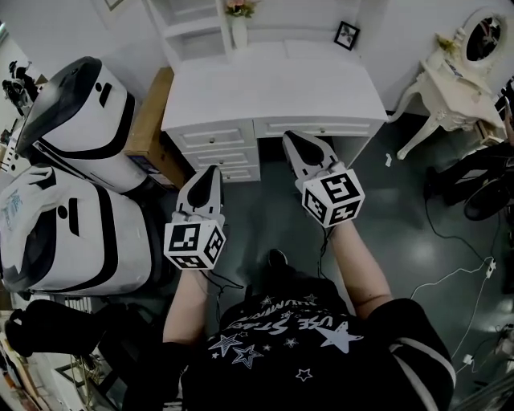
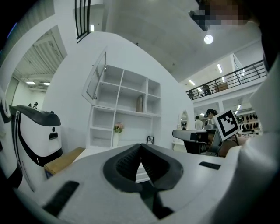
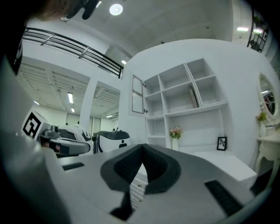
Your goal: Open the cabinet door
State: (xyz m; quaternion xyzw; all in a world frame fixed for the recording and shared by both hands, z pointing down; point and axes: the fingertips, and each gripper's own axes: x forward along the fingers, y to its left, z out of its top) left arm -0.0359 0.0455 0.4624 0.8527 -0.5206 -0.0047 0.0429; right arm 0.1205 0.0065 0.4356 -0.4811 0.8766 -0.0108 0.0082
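Note:
A white shelf unit (image 2: 124, 111) stands on a white desk (image 1: 273, 84) with drawers (image 1: 217, 148). Its glass cabinet door (image 2: 97, 78) hangs at the unit's upper left, and it also shows in the right gripper view as the door (image 3: 138, 94) with a small handle. My left gripper (image 1: 210, 170) is held level in front of the drawers, shut and empty, its tips meeting in its own view (image 2: 140, 145). My right gripper (image 1: 291, 136) is at the desk's front edge, also shut on nothing (image 3: 142, 148). Both are well below the door.
Two large white-and-black machines (image 1: 80, 120) (image 1: 72, 233) stand at the left beside a wooden box (image 1: 151, 124). A vase of flowers (image 1: 239, 24) and a picture frame (image 1: 347, 34) sit at the desk's back. A white vanity table (image 1: 458, 88) and floor cables (image 1: 458, 273) are at the right.

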